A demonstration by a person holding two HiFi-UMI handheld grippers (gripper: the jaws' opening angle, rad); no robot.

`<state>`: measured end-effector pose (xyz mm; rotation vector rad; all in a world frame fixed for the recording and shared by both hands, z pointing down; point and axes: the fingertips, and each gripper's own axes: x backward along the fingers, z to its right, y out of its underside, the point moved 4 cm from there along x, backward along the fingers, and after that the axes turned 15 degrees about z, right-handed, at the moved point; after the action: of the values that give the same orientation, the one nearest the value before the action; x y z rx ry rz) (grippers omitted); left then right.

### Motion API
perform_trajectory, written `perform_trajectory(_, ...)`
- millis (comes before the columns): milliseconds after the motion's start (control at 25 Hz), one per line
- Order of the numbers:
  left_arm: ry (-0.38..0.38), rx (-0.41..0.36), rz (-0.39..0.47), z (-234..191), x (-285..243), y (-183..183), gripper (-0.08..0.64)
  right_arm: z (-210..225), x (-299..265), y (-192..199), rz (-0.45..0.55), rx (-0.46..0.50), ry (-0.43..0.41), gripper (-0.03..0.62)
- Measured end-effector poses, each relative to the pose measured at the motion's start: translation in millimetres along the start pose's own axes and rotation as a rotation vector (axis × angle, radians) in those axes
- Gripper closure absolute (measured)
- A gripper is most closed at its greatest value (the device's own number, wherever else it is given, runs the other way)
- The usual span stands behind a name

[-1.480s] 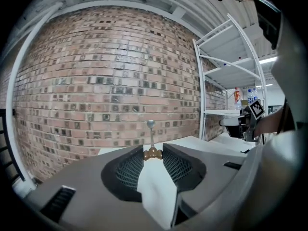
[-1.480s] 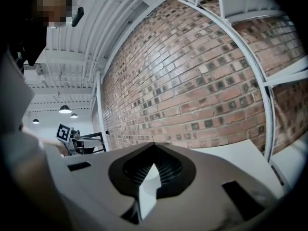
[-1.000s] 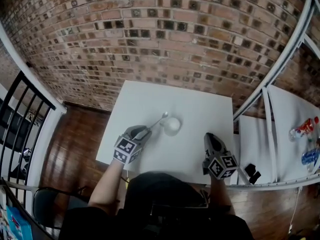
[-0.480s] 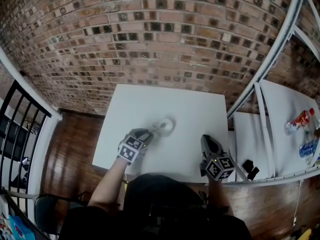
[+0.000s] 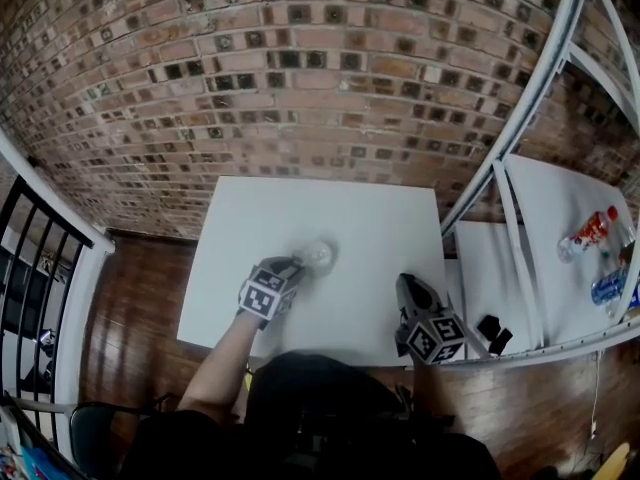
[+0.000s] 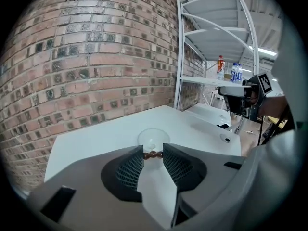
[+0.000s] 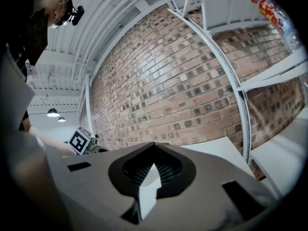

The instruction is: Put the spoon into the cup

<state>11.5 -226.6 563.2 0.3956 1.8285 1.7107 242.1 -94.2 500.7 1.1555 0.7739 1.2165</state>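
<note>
The brownish beaded handle of the spoon (image 6: 150,155) is gripped between the partly closed jaws of the left gripper (image 6: 153,151), directly before the clear round cup (image 6: 153,137) at mid-frame on the white table (image 6: 91,138), while the right gripper (image 7: 154,147) is closed on nothing.

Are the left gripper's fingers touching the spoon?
Touching. The left gripper view shows the spoon pinched by its brown beaded handle between both fingers, with no gap on either side, just in front of the cup.
</note>
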Motion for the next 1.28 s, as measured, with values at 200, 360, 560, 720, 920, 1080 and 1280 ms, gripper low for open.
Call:
perform_trajectory(200, -0.008, 0.001, -0.002, -2.1, -8.7, 3.0, 0.431, 5.1, 2.5, 1.4, -0.001, 0.002, 0.018, 0.588)
perform_trajectory(360, -0.013, 0.041, -0.017, -4.4, -15.2, 9.3, 0.430, 6.8, 2.4, 4.8, -0.015, -0.004, 0.026, 0.588)
perform_trajectory(560, 0.001, -0.040, 0.012, 1.9, -15.2, 0.9, 0.385, 6.1, -3.5, 7.9, -0.025, -0.011, 0.025, 0.588)
perform_trajectory(720, 0.014, -0.051, 0.054, 3.5, -7.2, -6.6, 0.365, -0.2, -10.6, 12.1, -0.036, -0.011, 0.006, 0.588)
perform_trajectory(920, 0.007, -0.030, 0.112, -3.9, 4.8, -19.4, 0.365, -10.2, -18.9, 13.5, -0.039, -0.009, -0.017, 0.588)
perform_trajectory(1080, -0.016, 0.013, 0.154, -12.5, 14.7, -26.0, 0.365, -16.9, -22.2, 13.9, -0.041, -0.013, -0.027, 0.588)
perform_trajectory(1280, -0.055, 0.054, 0.219, -25.8, 35.8, -40.4, 0.367, -21.7, -21.3, 15.0, -0.045, -0.004, -0.032, 0.588)
